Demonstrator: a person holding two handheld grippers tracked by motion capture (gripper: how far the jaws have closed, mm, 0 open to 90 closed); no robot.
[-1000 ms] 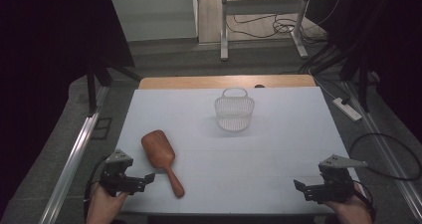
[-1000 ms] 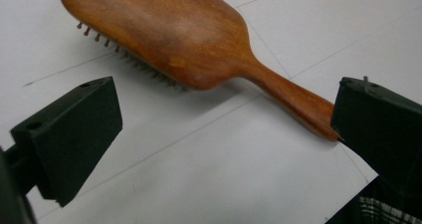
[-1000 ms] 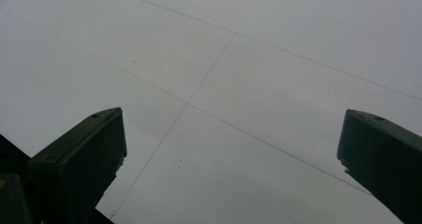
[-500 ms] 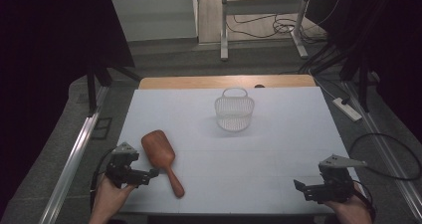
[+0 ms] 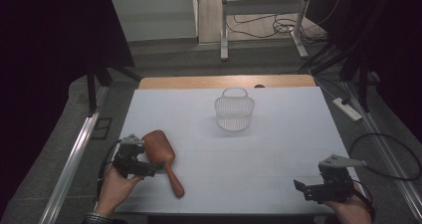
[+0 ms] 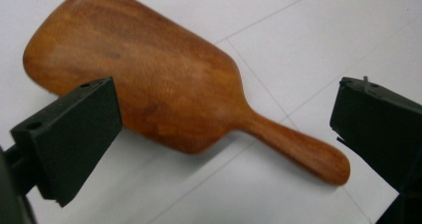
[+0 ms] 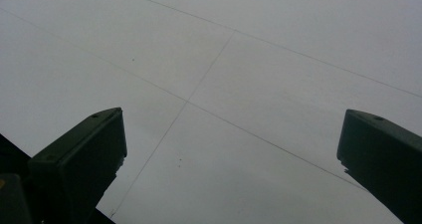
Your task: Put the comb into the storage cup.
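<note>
At the table's near left, the left gripper stands spread beside the wooden paddle brush, ungrasped; pickup remains, right gripper spread, idle.

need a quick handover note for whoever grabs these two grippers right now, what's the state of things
Left gripper: open, jaws on either side of the wooden paddle brush, not closed on it.
Right gripper: open, holds nothing, low over the near right of the white table.
Brush lies flat at the table's near left, handle toward the near edge. White mesh basket stands upright at the far centre.
Done: left gripper is at the brush.
Left: close on the brush and lift it; likely it goes to the basket.
</note>
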